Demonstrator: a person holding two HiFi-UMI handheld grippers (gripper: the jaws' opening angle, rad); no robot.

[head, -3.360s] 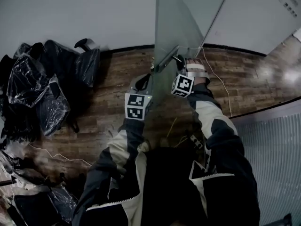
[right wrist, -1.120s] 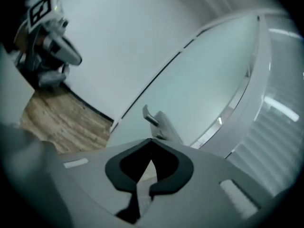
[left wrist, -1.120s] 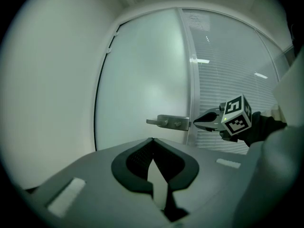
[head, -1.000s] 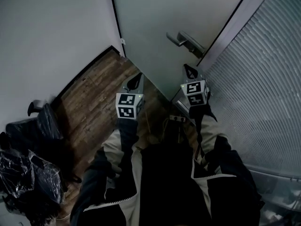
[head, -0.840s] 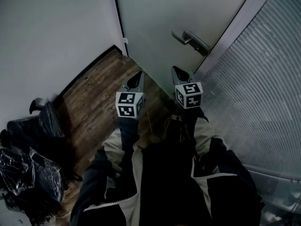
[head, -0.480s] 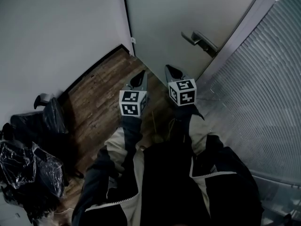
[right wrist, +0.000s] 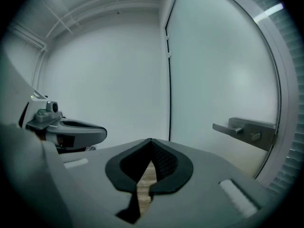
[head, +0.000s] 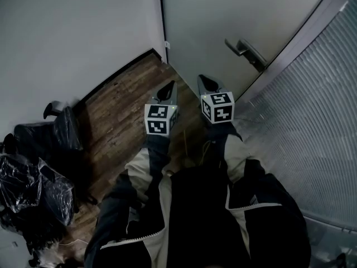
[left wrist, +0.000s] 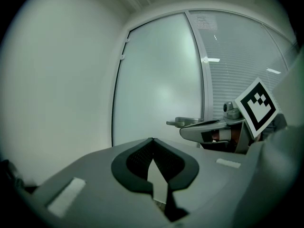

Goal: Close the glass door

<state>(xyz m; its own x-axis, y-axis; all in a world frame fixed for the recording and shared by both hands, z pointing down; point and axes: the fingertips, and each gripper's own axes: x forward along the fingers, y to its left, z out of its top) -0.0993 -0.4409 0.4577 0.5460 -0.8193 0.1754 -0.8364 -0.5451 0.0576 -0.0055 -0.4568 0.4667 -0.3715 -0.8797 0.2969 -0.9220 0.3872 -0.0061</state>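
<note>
The frosted glass door (head: 217, 15) stands flush in its frame, with its metal lever handle (head: 249, 52) at the right edge. Both grippers hang in front of it, apart from it and side by side. My left gripper (head: 169, 88) is shut and holds nothing. My right gripper (head: 203, 81) is also shut and empty, below and left of the handle. In the left gripper view the door (left wrist: 156, 80) and handle (left wrist: 183, 122) lie ahead, past the shut jaws of the left gripper (left wrist: 152, 140). In the right gripper view the handle (right wrist: 244, 129) sits right of the shut jaws of the right gripper (right wrist: 151, 140).
A white wall (head: 72, 32) meets the door at its hinge side. A slatted partition (head: 312, 121) runs along the right. Black plastic-wrapped chairs (head: 39, 172) crowd the left of the wooden floor (head: 122, 110). A thin cable (head: 187, 144) lies near my feet.
The door, open with both grippers at its handle in the earliest frame, now sits in its frame. Over the last second the right gripper drew left, away from the handle, beside the left.
</note>
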